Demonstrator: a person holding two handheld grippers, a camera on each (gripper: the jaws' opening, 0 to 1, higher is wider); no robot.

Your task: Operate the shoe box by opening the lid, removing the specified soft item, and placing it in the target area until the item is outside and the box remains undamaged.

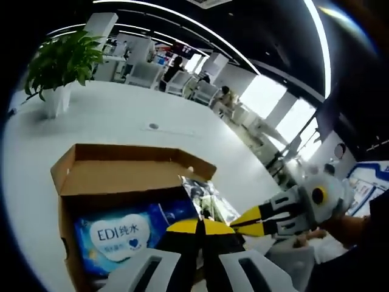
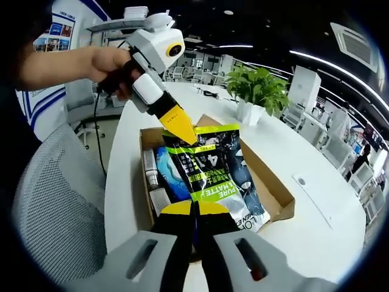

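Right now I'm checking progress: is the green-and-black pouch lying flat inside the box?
No, both grippers, left gripper and right gripper, hold the pouch above the open box.

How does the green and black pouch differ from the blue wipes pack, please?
The green and black pouch is gripped at both ends by the left hand-held gripper and right hand-held gripper and lies across the cardboard box; the blue wipes pack lies inside it, ungripped. The pouch carries lime and black print, the pack a white heart label. Both are soft packets.
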